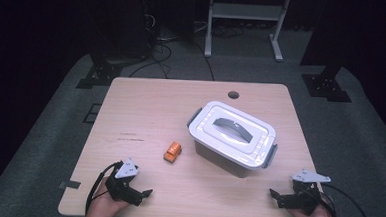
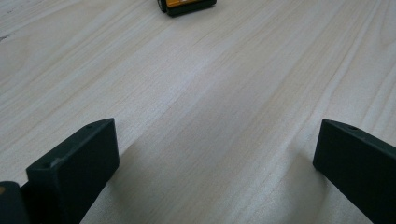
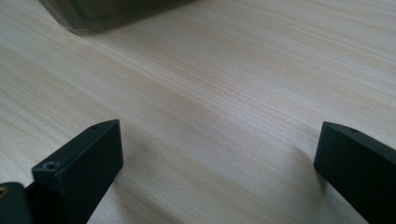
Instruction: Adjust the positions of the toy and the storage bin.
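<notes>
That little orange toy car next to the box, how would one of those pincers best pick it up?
Probably from above, with the left gripper, which is nearer. The toy car lies flat and alone on the table, apart from the lidded box. Close the jaws across its two long sides: it is narrow that way, and those sides look flat and parallel.

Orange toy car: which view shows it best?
The high view: the whole orange toy car sits on the table left of the lidded box. The left gripper view catches just its lower edge at the top; the right gripper view faces elsewhere.
</notes>
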A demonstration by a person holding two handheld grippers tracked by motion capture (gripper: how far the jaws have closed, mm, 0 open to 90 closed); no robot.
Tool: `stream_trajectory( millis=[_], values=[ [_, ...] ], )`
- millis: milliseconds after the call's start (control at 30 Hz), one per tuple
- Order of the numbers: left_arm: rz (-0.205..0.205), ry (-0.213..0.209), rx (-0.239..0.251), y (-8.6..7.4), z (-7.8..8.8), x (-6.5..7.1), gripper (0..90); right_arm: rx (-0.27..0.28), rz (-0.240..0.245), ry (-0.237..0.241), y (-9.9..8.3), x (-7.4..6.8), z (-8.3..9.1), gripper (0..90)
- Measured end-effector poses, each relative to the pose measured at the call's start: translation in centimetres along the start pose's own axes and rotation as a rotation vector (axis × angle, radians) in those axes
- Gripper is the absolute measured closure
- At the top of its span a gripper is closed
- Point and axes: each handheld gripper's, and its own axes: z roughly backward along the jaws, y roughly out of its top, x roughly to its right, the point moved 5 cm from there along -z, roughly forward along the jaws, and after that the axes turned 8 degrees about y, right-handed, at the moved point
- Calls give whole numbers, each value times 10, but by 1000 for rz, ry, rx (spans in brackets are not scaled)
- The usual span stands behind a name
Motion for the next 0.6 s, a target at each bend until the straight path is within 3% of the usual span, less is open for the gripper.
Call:
stream_trajectory(
  millis=[467,600],
  values=[
    [38,23,-15,10,-8,-4,0,0,6,4,0,1,0,2],
    [58,24,18,19,-9,-6,0,-1,5,4,1,1,-1,2]
  ],
)
